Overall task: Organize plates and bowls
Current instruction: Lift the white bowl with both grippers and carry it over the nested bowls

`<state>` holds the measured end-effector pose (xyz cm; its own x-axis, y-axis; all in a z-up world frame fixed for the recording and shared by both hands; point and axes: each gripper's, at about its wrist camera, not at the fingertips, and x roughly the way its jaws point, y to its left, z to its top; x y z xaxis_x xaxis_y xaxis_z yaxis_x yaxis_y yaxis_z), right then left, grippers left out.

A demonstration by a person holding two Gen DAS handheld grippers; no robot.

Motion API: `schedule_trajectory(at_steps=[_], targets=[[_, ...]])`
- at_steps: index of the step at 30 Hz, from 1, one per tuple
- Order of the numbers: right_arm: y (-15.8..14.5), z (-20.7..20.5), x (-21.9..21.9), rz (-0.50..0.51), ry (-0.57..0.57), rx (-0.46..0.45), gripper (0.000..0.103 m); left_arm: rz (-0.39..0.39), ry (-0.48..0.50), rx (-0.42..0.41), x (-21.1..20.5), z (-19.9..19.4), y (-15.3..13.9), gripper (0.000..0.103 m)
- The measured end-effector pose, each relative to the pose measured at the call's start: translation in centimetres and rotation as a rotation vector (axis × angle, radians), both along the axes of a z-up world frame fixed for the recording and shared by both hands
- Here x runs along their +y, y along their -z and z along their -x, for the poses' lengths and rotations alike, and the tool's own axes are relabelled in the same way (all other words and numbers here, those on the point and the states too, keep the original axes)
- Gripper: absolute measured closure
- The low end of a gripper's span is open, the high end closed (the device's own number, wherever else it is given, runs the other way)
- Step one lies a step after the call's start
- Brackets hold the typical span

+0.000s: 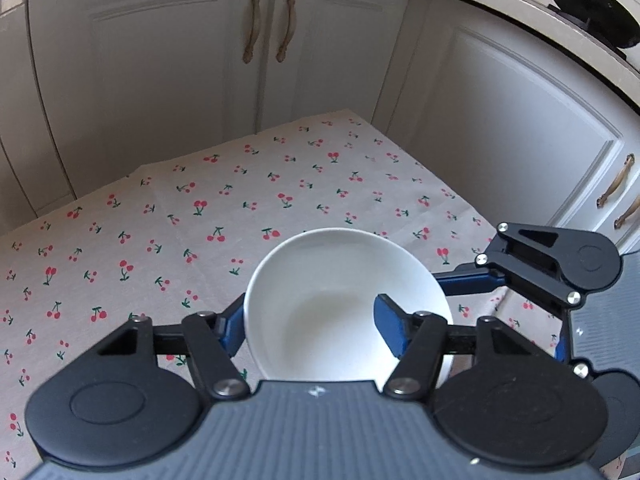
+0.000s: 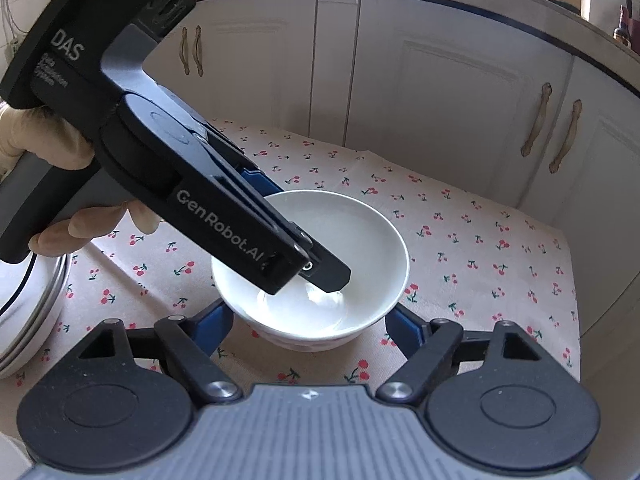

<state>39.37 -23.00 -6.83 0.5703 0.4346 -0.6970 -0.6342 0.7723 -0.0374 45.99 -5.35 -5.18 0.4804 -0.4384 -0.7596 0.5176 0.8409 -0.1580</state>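
Cupboard doors close the far side of the cherry-print tablecloth (image 1: 192, 216), which lies bare beyond the glossy white ceramic bowl (image 1: 332, 308) near its front edge. The left gripper (image 1: 310, 326) is clamped on the bowl's wall, one finger inside; the right gripper (image 2: 308, 330) straddles the bowl, whether its pads press is unclear. Only the right view shows a gloved hand (image 2: 44, 148) and stacked white plates (image 2: 28, 316) at left.

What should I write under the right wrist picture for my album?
Left gripper pinches the rim of a round white ceramic bowl on the cherry-print tablecloth.
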Motion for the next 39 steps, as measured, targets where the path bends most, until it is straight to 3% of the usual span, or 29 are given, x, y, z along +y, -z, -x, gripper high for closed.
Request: schedule_trajectory(at_steps=[16,39], targets=[[-2.4,3.2,-0.9,0.009,0.013,-0.017,0.016,0.012,0.029,-0.033,-0.9,3.5,-2.8,0.039],[-7.5,11.0,-2.1,0.010,-0.001,-0.050,0.016,0.011,0.048,-0.095,-2.9,12.6,-8.3,0.038]])
